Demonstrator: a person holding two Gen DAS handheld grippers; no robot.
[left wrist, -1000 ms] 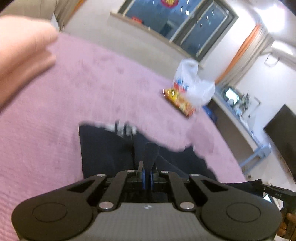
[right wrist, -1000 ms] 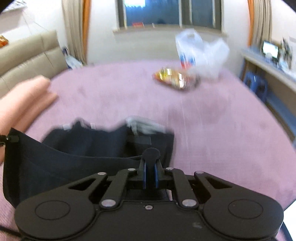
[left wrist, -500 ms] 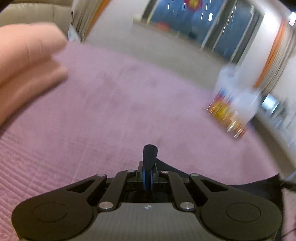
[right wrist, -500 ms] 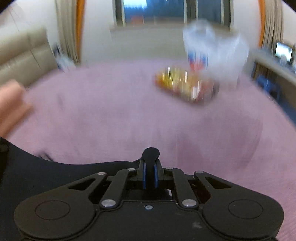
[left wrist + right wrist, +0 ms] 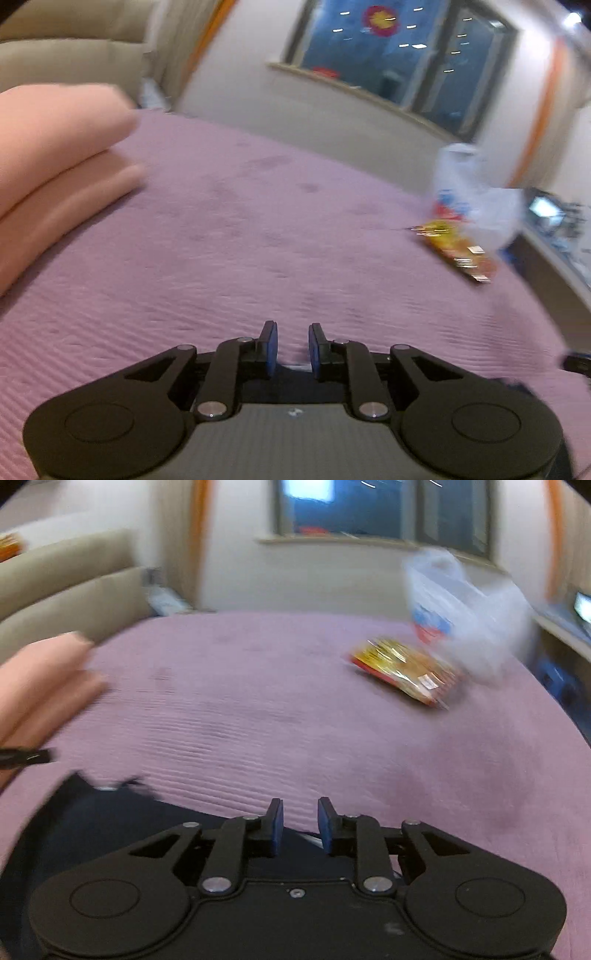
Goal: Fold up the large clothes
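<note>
A dark navy garment (image 5: 99,823) lies on the purple bedspread (image 5: 295,709), low and left in the right wrist view, mostly hidden under my right gripper's body. My right gripper (image 5: 299,818) is open and empty just above the garment's far edge. My left gripper (image 5: 291,341) is open and empty over the bedspread (image 5: 240,240); only a dark sliver shows under it. The tip of the left gripper shows at the left edge of the right wrist view (image 5: 26,757).
A folded pink blanket (image 5: 48,155) lies at the left of the bed. A yellow-red snack packet (image 5: 406,672) and a white plastic bag (image 5: 458,609) sit at the far right. A beige sofa (image 5: 66,587) and a window are behind the bed.
Both grippers were shut on the dark garment and carried it forward. Now both have opened and the garment lies on the bed below them.
</note>
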